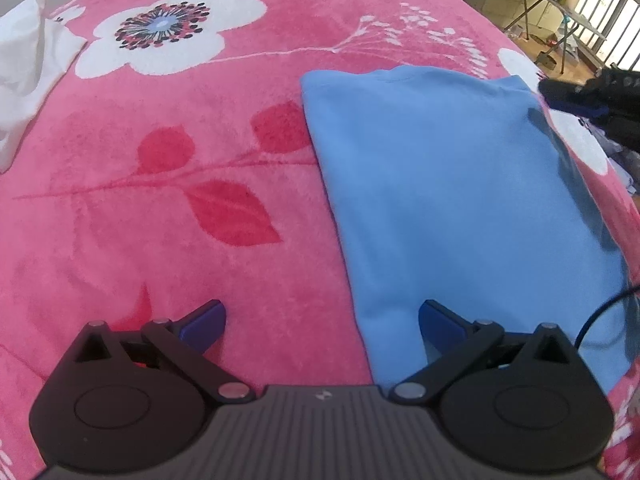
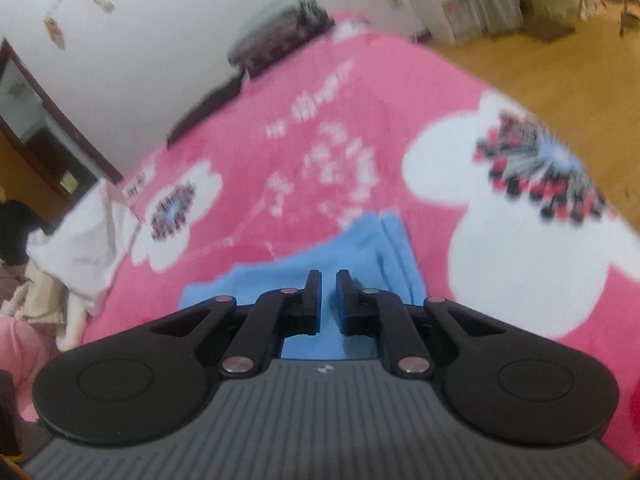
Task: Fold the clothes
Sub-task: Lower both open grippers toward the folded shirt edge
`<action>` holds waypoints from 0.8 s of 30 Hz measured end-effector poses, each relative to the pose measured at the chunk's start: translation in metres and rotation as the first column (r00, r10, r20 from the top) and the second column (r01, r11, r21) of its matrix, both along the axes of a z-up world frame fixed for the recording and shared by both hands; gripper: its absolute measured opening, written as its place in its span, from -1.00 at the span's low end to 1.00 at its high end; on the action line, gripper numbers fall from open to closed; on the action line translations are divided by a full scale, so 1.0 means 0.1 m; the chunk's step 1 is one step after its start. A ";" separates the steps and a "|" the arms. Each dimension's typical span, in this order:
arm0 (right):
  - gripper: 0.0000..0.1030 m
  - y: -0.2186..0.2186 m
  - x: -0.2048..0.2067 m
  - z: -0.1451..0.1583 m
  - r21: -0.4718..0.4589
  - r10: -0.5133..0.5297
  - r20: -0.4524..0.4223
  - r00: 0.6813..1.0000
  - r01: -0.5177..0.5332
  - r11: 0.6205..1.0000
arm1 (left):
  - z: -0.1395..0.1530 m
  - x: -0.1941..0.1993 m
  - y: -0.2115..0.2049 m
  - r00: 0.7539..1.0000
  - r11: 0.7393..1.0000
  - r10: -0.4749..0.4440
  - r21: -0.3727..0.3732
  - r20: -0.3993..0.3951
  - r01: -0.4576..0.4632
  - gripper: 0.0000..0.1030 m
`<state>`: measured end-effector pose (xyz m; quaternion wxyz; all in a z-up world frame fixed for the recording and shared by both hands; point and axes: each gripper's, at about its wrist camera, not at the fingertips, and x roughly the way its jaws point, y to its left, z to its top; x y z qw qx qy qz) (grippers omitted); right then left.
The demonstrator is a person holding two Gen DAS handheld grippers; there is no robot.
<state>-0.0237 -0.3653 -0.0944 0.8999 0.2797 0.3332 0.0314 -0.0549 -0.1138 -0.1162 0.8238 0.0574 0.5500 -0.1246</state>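
Blue folded garment (image 1: 452, 200) flat on pink floral blanket (image 1: 168, 220) | left gripper (image 1: 322, 320) jaws wide, near edge of garment between them | right gripper (image 2: 328, 296) jaws nearly closed, nothing gripped, over garment | white cloth (image 1: 24, 80) well apart

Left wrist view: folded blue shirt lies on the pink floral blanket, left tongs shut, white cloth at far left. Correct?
Not quite: the left tongs stand wide open, nothing between them, as the left wrist view shows. The rest holds: folded blue shirt on the pink floral blanket, white cloth at far left.
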 end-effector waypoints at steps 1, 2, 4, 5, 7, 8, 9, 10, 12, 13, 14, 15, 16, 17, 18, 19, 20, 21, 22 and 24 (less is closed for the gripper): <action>-0.71 -0.05 -0.02 0.02 0.002 -0.008 0.010 1.000 0.008 1.000 | 0.00 0.00 0.00 1.000 1.000 -0.002 -0.002 0.003 0.002 1.00; -0.58 -0.11 -0.03 0.03 0.006 -0.016 0.012 1.000 0.016 1.000 | -0.01 0.00 0.01 1.000 1.000 -0.005 -0.004 0.005 0.005 1.00; -0.47 -0.22 -0.05 0.03 0.022 -0.029 0.009 1.000 0.029 0.999 | -0.01 0.00 0.01 1.000 1.000 -0.010 -0.007 0.009 0.010 1.00; -0.39 -0.29 -0.07 0.02 0.037 -0.036 0.002 0.999 0.036 0.999 | -0.02 0.01 0.01 1.000 1.000 -0.012 -0.009 0.010 0.012 1.00; -0.18 -0.39 -0.10 -0.03 0.068 -0.055 -0.018 0.998 0.056 0.996 | -0.02 0.01 0.02 1.000 1.000 -0.022 -0.013 0.013 0.022 1.00; -0.10 -0.44 -0.12 -0.06 0.084 -0.065 -0.029 0.997 0.067 0.994 | -0.02 0.01 0.02 1.000 1.000 -0.027 -0.016 0.016 0.027 1.00; -0.09 -0.50 -0.13 -0.10 0.107 -0.073 -0.042 0.996 0.077 0.991 | -0.01 0.01 0.03 0.999 0.999 -0.024 -0.021 0.022 0.024 1.00; -0.09 -0.55 -0.15 -0.14 0.131 -0.081 -0.055 0.995 0.087 0.987 | 0.01 0.01 0.05 0.999 0.999 -0.013 -0.029 0.032 0.014 0.99; -0.05 -0.63 -0.17 -0.22 0.177 -0.083 -0.084 0.993 0.097 0.979 | 0.05 0.01 0.10 0.998 0.999 0.008 -0.050 0.057 -0.005 0.97; -0.04 -0.65 -0.17 -0.24 0.197 -0.077 -0.094 0.993 0.094 0.976 | 0.08 0.01 0.14 0.997 0.997 0.020 -0.071 0.080 -0.014 0.97; -0.02 -0.66 -0.18 -0.26 0.210 -0.062 -0.097 0.993 0.082 0.974 | 0.10 0.01 0.18 0.994 0.995 0.033 -0.094 0.101 -0.023 0.97; 0.03 -0.67 -0.19 -0.28 0.222 -0.047 -0.099 0.994 0.068 0.973 | 0.12 0.02 0.22 0.992 0.992 0.046 -0.123 0.116 -0.032 0.96; 0.05 -0.68 -0.21 -0.29 0.235 -0.031 -0.101 0.994 0.054 0.971 | 0.13 0.04 0.26 0.991 0.987 0.060 -0.159 0.123 -0.040 0.96; 0.08 -0.67 -0.21 -0.30 0.238 -0.014 -0.102 0.995 0.038 0.971 | 0.13 0.05 0.29 0.990 0.981 0.068 -0.191 0.125 -0.044 0.95; 0.09 -0.67 -0.21 -0.31 0.240 0.003 -0.104 0.995 0.022 0.971 | 0.12 0.07 0.30 0.990 0.974 0.070 -0.225 0.119 -0.042 0.87; 0.10 -0.66 -0.21 -0.31 0.242 0.021 -0.105 0.994 0.005 0.970 | 0.11 0.10 0.32 0.991 0.964 0.072 -0.263 0.112 -0.040 0.82; 0.12 -0.65 -0.21 -0.32 0.243 0.040 -0.107 0.993 -0.013 0.970 | 0.11 0.12 0.33 0.991 0.955 0.071 -0.295 0.109 -0.035 0.81; 0.13 -0.64 -0.21 -0.32 0.245 0.055 -0.107 0.993 -0.027 0.969 | 0.11 0.14 0.32 0.991 0.947 0.066 -0.320 0.113 -0.026 0.74; 0.14 -0.63 -0.20 -0.34 0.247 0.069 -0.109 0.992 -0.040 0.968 | 0.10 0.17 0.31 0.991 0.941 0.056 -0.337 0.121 -0.012 0.63; 0.14 -0.63 -0.17 -0.35 0.254 0.092 -0.107 0.990 -0.062 0.965 | 0.08 0.23 0.26 0.989 0.940 0.025 -0.341 0.147 0.027 0.45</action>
